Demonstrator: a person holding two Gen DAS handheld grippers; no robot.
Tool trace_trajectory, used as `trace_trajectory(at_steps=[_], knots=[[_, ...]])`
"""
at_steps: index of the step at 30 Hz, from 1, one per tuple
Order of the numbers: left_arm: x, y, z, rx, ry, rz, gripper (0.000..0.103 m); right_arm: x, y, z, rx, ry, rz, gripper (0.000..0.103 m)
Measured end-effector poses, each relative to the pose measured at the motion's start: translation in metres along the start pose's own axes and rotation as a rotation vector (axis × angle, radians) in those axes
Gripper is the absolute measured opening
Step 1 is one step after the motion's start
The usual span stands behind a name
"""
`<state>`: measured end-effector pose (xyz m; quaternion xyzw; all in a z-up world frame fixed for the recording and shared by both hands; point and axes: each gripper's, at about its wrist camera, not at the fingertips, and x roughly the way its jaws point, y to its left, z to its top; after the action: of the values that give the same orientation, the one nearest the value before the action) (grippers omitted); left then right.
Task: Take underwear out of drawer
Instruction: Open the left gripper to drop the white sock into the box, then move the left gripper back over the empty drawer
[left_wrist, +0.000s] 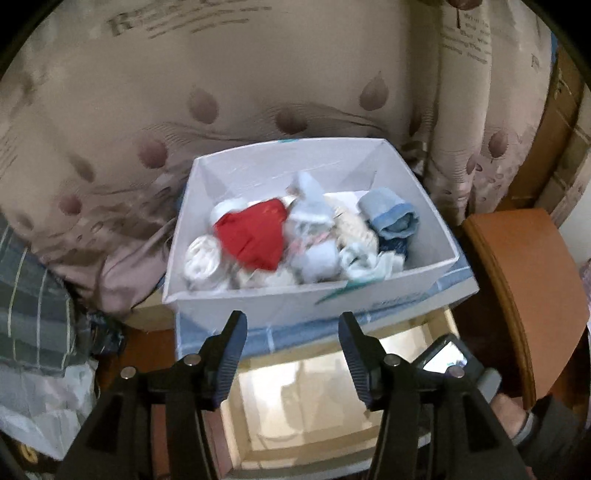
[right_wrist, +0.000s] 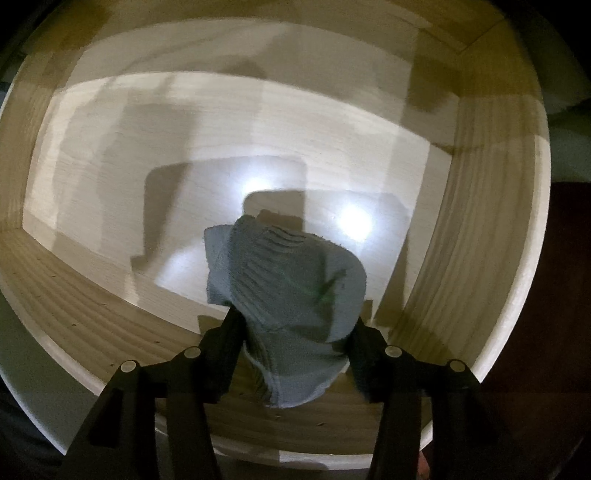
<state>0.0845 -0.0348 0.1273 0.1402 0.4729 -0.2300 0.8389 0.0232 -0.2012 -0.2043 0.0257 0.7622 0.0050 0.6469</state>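
In the left wrist view my left gripper (left_wrist: 292, 321) is open and empty, hovering just in front of a white cardboard box (left_wrist: 258, 302). The box holds several rolled underwear pieces, among them a red one (left_wrist: 255, 232) and a blue one (left_wrist: 391, 218). Below the box lies the open pale wooden drawer (left_wrist: 314, 387). In the right wrist view my right gripper (right_wrist: 298, 325) points down into the drawer (right_wrist: 480, 221). A grey-blue piece of underwear (right_wrist: 295, 280) fills the gap between its fingers, touches both and bulges past the tips.
A beige patterned fabric (left_wrist: 258, 74) hangs behind the box. An orange-brown wooden top (left_wrist: 517, 277) sits at the right, striped cloth (left_wrist: 29, 295) and a white bag (left_wrist: 37, 406) at the left. A person's hand (left_wrist: 517, 413) shows at lower right. The drawer floor (right_wrist: 221, 129) around the grey-blue piece is bare.
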Motion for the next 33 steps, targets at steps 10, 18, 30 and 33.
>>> trace_trajectory(at_steps=[10, 18, 30, 33], knots=[[0.029, 0.025, -0.075, -0.116, 0.112, 0.048, 0.053, 0.002, 0.007, 0.019, -0.005, 0.051, -0.021, 0.059], [0.071, 0.019, -0.117, -0.144, 0.167, 0.138, 0.053, 0.005, 0.01, 0.026, 0.015, 0.062, -0.014, 0.064], [0.121, 0.003, -0.135, -0.177, 0.232, 0.168, 0.053, -0.002, 0.02, 0.012, -0.014, 0.014, -0.018, 0.048], [0.127, 0.004, -0.136, -0.193, 0.246, 0.176, 0.053, -0.006, 0.025, 0.01, -0.023, -0.004, -0.03, 0.044]])
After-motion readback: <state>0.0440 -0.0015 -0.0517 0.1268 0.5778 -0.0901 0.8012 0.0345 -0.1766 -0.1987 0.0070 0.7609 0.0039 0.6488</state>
